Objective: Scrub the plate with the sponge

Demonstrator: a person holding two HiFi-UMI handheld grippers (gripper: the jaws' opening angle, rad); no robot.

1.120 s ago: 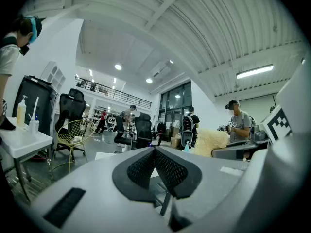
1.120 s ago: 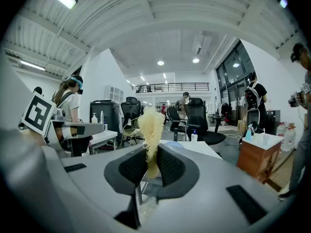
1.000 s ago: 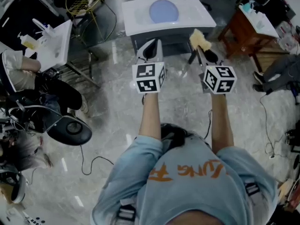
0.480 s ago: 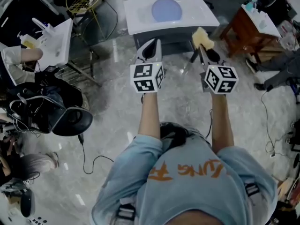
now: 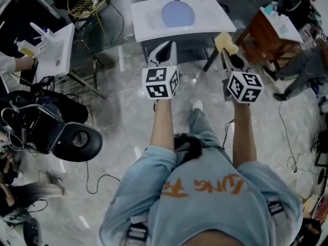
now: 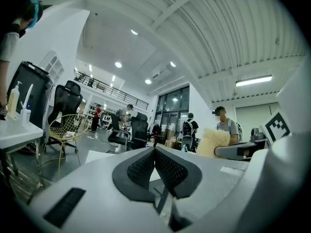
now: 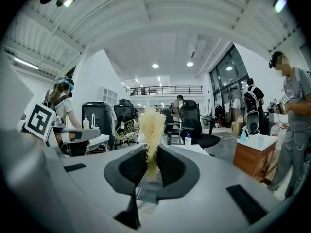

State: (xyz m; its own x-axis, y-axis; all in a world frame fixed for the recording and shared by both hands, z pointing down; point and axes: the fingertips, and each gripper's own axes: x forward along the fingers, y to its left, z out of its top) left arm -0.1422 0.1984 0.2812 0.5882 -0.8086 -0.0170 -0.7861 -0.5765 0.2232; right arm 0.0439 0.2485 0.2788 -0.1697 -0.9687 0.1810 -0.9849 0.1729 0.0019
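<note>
**Supervisor:** What has changed since the earlier frame?

**Inspector:** The person has stepped toward the table. A leg and a shoe now show between the forearms, where only floor showed before. Both grippers went forward with the step. The right one now stands in front of the table's right corner.

**Supervisor:** Layout, largest item first.

**Inspector:** The white table is at twelve o'clock in the head view. The plate, round and pale blue, lies flat near the middle of it, with nothing on it or touching it. The left gripper is also at twelve o'clock, short of the table's near edge. Its jaws are pressed together with nothing between them. The right gripper is at one o'clock. Its jaws are clamped on the sponge, which sticks up yellow and ragged from between the pads.

**Supervisor:** State of the task?

**Inspector:** The sponge is in hand, so that part is done. In my judgement scrubbing has not begun. The sponge is in the air off the table's corner, at about four o'clock from the plate and well apart from it. What remains is to carry the sponge over the plate, set it down on the surface and rub. The empty left gripper is free to steady the plate. I cannot tell from here whether the plate would slide.
</note>
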